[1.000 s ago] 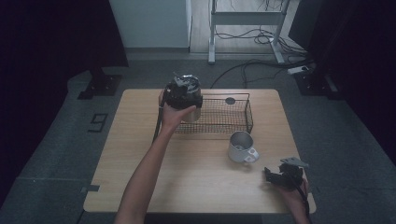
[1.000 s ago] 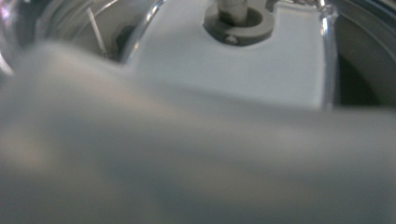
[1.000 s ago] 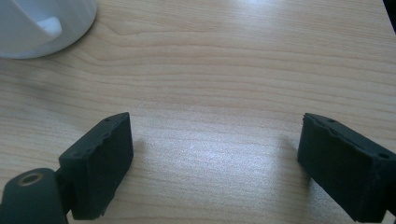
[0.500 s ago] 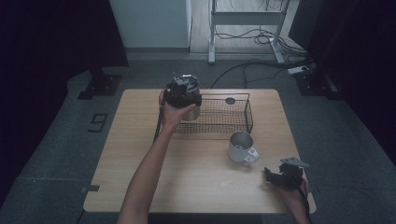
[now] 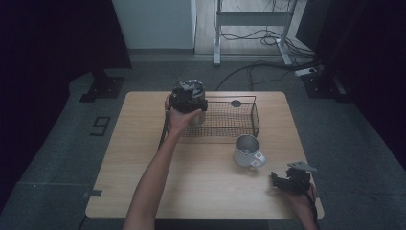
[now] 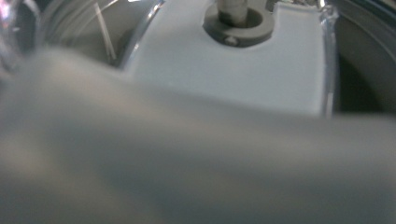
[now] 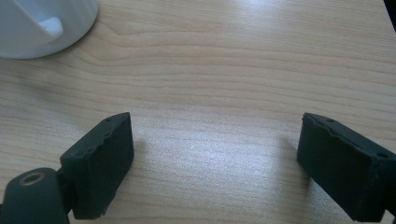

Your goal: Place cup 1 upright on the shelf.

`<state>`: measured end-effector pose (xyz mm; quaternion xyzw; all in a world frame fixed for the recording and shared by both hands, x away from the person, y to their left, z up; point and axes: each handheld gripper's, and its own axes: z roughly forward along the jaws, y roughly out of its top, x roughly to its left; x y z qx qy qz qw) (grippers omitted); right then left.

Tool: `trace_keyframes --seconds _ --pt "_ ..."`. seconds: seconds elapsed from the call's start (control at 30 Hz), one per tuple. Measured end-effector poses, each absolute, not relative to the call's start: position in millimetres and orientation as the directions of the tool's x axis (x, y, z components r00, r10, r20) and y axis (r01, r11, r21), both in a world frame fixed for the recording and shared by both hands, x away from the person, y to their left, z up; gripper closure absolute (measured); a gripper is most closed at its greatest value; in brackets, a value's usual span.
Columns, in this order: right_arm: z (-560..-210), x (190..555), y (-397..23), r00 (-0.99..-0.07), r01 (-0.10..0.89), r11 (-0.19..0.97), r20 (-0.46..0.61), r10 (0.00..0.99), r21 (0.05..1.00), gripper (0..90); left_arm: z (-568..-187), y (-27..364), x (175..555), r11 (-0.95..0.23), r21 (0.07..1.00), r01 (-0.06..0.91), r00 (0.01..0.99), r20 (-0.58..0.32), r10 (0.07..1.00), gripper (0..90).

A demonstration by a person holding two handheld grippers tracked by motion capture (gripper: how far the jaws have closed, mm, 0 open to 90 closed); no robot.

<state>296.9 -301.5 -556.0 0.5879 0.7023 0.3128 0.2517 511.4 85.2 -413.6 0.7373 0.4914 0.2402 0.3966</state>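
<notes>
We held the left gripper (image 5: pixel 188 96) over a metal pot (image 5: pixel 197 114) at the wire basket's (image 5: pixel 249 123) left end, grip unclear; the mug (image 5: pixel 247 150) stood centre-right, nearest and just left of our right gripper (image 5: pixel 283 180), jaws wide, empty.

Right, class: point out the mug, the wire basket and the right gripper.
mug (image 5: pixel 245 149): high view, on its side wall.
wire basket (image 5: pixel 255 116): high view, on its right end wall.
right gripper (image 7: pixel 215 158): right gripper view, midway between its fingers.
</notes>
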Motion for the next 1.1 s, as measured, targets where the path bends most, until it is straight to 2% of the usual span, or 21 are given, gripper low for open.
trace_keyframes --seconds 1.1 --pt "-556 297 -301 -0.182 0.668 0.114 0.013 0.983 0.735 10.7 -453 85 521 -0.192 0.781 0.594 0.352 -0.037 0.935 3.9"
